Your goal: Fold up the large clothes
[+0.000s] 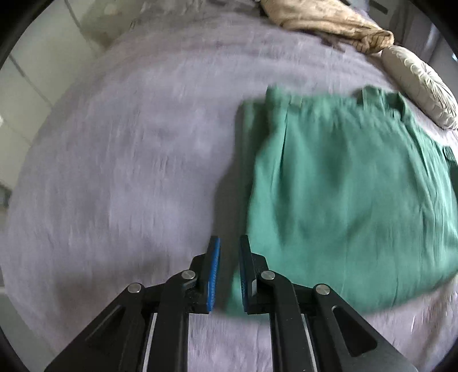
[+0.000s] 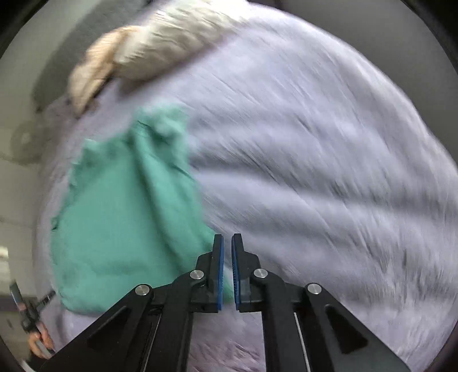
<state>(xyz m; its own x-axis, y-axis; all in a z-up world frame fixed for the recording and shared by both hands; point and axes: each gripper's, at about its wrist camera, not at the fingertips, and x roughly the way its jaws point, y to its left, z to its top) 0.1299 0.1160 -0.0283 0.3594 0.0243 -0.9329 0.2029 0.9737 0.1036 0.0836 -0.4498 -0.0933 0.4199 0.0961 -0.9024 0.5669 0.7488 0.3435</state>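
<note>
Black fingers with blue pads fill the foreground of both wrist views. On the left, the left gripper [image 1: 229, 274] hangs over the lilac bedspread [image 1: 128, 160], jaws a narrow gap apart and holding nothing. Just to its right lies the folded green garment [image 1: 343, 194], flat on the bed, with beige bedding [image 1: 323, 23] beyond. The right gripper [image 2: 227, 271], nearly closed and empty, hovers at the garment's right edge.

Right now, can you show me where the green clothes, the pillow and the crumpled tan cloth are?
green clothes [image 1: 343, 186], left wrist view, middle of the folded fabric
pillow [image 1: 420, 85], left wrist view, its wrinkled top
crumpled tan cloth [image 1: 329, 21], left wrist view, middle of the bundle
</note>
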